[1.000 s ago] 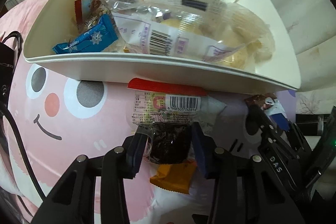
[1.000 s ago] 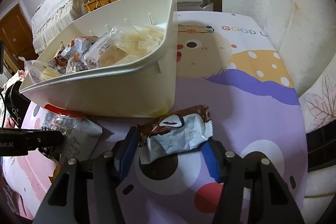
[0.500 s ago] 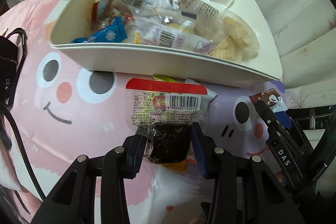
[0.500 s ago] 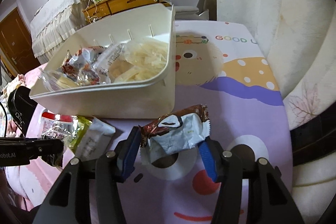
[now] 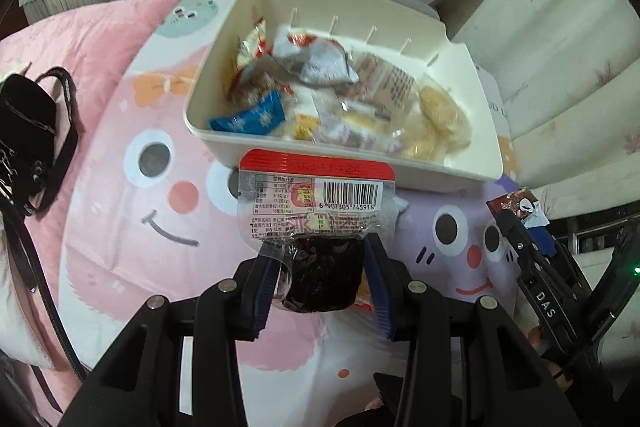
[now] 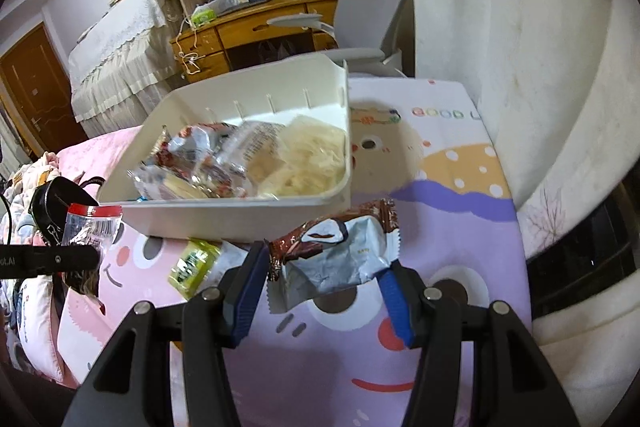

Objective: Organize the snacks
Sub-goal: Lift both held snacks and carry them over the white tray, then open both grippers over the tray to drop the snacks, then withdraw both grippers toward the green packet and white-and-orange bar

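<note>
Cartoon-print bedsheet (image 6: 460, 227) under white bin (image 5: 404, 173); wooden desk (image 6: 256, 27) behind.

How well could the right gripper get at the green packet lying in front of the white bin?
Probably not yet: the right gripper is shut on a brown-and-white wrapper, though the green packet lies uncovered just left of it.

Cream bin (image 5: 280, 163); pink-and-lilac cartoon-face sheet (image 5: 120, 211). Clear packet (image 5: 316, 203), red top, dark contents. Brown-and-grey wrapper (image 6: 340, 251). Blue snowflake sachet (image 5: 250, 117). Black tongs (image 6: 324, 291), blue pads (image 6: 246, 287).
</note>
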